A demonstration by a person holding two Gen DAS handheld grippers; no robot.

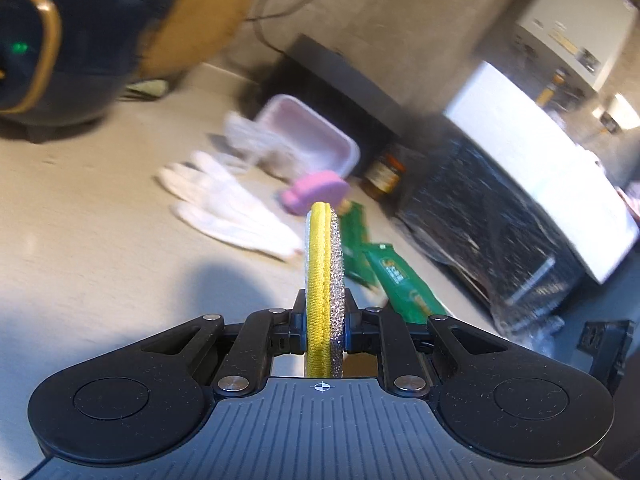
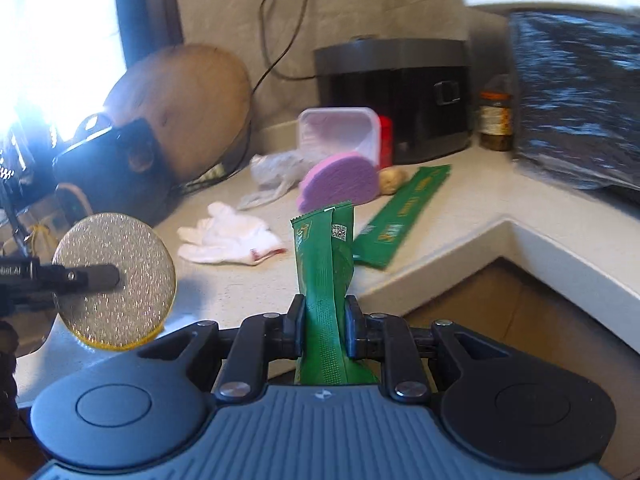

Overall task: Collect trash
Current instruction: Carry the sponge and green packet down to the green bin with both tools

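Note:
My left gripper (image 1: 325, 308) is shut on a round scouring pad (image 1: 323, 264), yellow on one face and glittery silver on the other, seen edge-on. In the right wrist view the same scouring pad (image 2: 114, 280) shows as a glittery disc at the left, over the counter's edge. My right gripper (image 2: 324, 312) is shut on a green snack wrapper (image 2: 324, 264) that stands upright between its pads. A second green wrapper (image 2: 400, 216) lies flat on the beige counter (image 2: 460, 208). A black plastic bag (image 2: 576, 100) hangs at the right.
On the counter lie a white glove (image 2: 228, 236), a purple sponge (image 2: 340, 184), a pale pink tub (image 2: 340, 132) and crumpled clear plastic (image 2: 276, 172). Behind stand a black appliance (image 2: 400, 92), a jar (image 2: 496, 120), a round wooden board (image 2: 192, 108) and a dark cooker (image 1: 60, 48).

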